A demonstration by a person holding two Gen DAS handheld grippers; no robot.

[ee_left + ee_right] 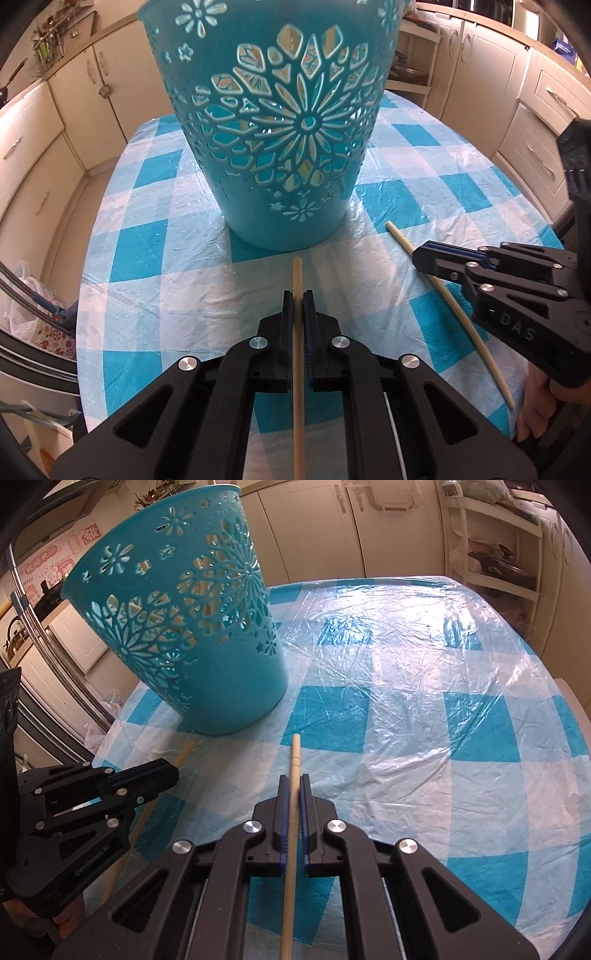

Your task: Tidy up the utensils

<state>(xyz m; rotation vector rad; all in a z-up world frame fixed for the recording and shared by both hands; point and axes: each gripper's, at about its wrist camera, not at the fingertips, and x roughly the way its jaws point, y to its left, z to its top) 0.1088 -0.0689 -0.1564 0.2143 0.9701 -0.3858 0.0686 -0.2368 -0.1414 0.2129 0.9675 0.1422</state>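
Note:
A teal plastic basket (280,129) with flower cut-outs stands upright on the checked tablecloth; it also shows in the right wrist view (192,627). My left gripper (297,295) is shut on a wooden chopstick (297,354) whose tip points at the basket's base. My right gripper (294,779) is shut on a second wooden chopstick (291,834), to the right of the basket. In the left wrist view the right gripper (424,254) and its chopstick (454,306) are at the right. In the right wrist view the left gripper (166,771) is at the left.
The table (424,709) has a blue and white checked cloth under clear plastic. Cream kitchen cabinets (480,62) surround it. A shelf unit (495,554) stands at the back right. A plastic bag (33,314) lies on the floor at the left.

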